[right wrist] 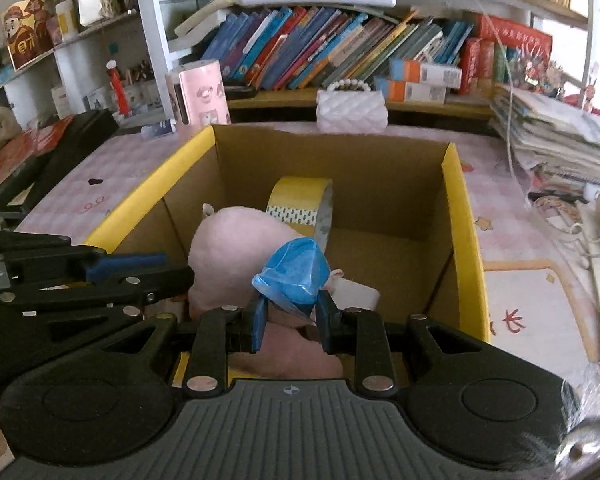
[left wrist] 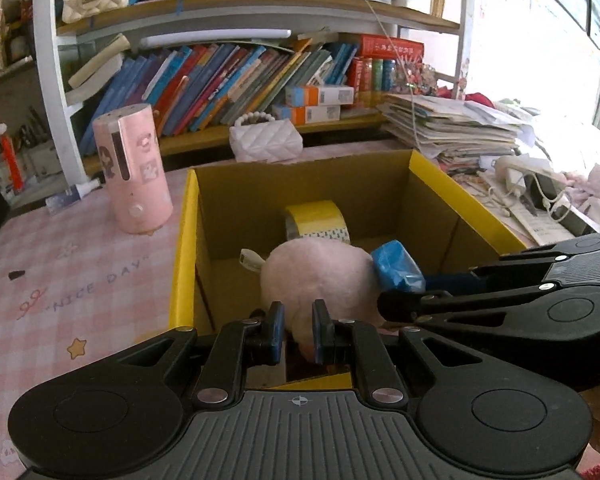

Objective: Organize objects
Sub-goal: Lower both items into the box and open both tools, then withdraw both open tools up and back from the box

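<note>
Both hand-held grippers over near rim of box [left wrist: 432, 172] on table [left wrist: 80, 280]. Left hand-held gripper [left wrist: 298, 336] clamped on pink plush [left wrist: 320, 280], plush hanging inside box at near wall. Right hand-held gripper [right wrist: 290, 322] clamped on blue bag [right wrist: 294, 270], touching plush. Tape roll [right wrist: 300, 204] upright in box, twd far wall. Pink cyl. [left wrist: 130, 168] on table just left of box; white purse [left wrist: 266, 140] behind far rim.

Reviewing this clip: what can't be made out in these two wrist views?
- Left wrist: lower part of pink plush, hidden by left tongs.
- Right wrist: underside of blue bag roll, hidden between right tongs.
- Both: cardboard box near wall, cut off by the tong bodies.
</note>
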Available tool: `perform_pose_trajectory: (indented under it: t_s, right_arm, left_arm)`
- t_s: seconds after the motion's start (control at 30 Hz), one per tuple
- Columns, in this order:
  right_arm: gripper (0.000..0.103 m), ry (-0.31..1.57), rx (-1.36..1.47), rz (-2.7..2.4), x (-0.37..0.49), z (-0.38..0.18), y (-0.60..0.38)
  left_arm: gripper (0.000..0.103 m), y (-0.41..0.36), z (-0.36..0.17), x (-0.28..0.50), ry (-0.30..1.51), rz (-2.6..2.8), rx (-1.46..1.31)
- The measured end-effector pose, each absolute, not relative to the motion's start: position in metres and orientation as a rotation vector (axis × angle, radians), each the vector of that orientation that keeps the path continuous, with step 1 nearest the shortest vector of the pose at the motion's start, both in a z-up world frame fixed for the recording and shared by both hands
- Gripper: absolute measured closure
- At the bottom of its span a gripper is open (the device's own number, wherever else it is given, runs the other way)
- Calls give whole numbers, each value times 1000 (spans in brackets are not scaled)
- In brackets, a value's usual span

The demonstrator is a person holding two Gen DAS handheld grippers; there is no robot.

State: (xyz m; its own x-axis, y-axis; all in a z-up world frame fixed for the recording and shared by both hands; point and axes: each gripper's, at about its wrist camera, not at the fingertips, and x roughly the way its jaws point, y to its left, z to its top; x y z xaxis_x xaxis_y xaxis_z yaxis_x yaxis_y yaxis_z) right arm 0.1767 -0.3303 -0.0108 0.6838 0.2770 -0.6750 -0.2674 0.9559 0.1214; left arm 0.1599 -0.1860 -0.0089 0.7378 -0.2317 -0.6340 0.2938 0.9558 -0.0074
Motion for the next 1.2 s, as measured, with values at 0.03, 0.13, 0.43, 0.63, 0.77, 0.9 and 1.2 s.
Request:
perform_pose_trajectory:
  t_s: [0.03,0.13,0.43,0.63,0.77,0.9,1.2]
  right_arm:
    - [78,765,27,314,178,-12,-333]
    - [73,779,65,322,180,-13,-338]
    - [60,771,126,275,173,-13,-346]
    - [47,703,118,247,151,0,-343]
    - [44,660,108,235,131,9,-333]
    - [37,621,86,214,111,17,-319]
    - [14,594,4,170,62,22,-277]
  left_arm:
    - [90,-186,-9,160,684,-282,92]
    - [84,-187,-10,160,689,-258,83]
    - [41,-170,-3,138,617,-213,-34]
    - [25,-158,16,110,509,-176,-88]
    - [23,-146,26,91,471,-147,-90]
    - [20,-129,30,72,460,-89,-89]
    - [13,-85,23,25,506,90,-50]
